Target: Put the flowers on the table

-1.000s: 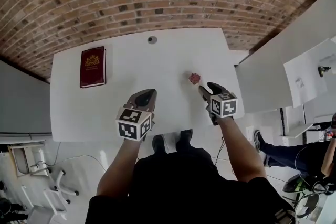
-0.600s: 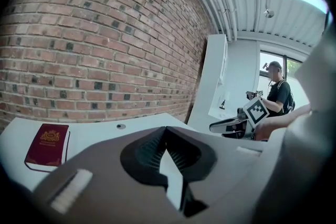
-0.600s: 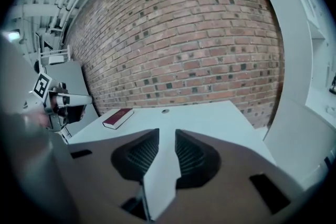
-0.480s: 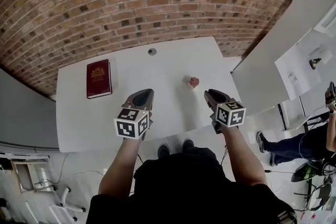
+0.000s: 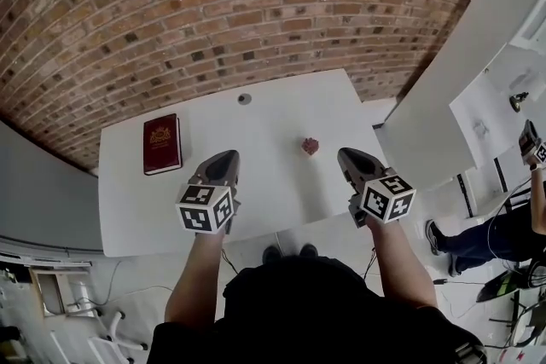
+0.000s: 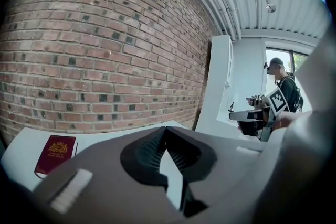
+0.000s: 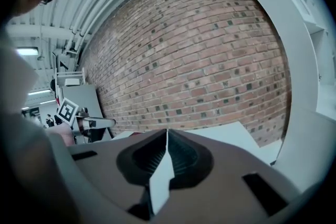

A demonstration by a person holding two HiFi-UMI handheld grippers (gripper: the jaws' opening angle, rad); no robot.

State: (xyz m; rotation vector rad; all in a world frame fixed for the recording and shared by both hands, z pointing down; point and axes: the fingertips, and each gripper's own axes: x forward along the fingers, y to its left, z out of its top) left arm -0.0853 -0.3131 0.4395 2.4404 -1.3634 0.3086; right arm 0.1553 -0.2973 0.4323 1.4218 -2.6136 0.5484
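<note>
Lying beside closing right gripper [image 5: 345,155] — flowers [image 5: 310,146]

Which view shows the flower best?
The head view: the flower lies in plain sight on the white table, right of its middle, small but unobstructed. Neither gripper view shows it. The left gripper view catches only the red book and some tabletop, the right gripper view only brick wall and tabletop.
</note>
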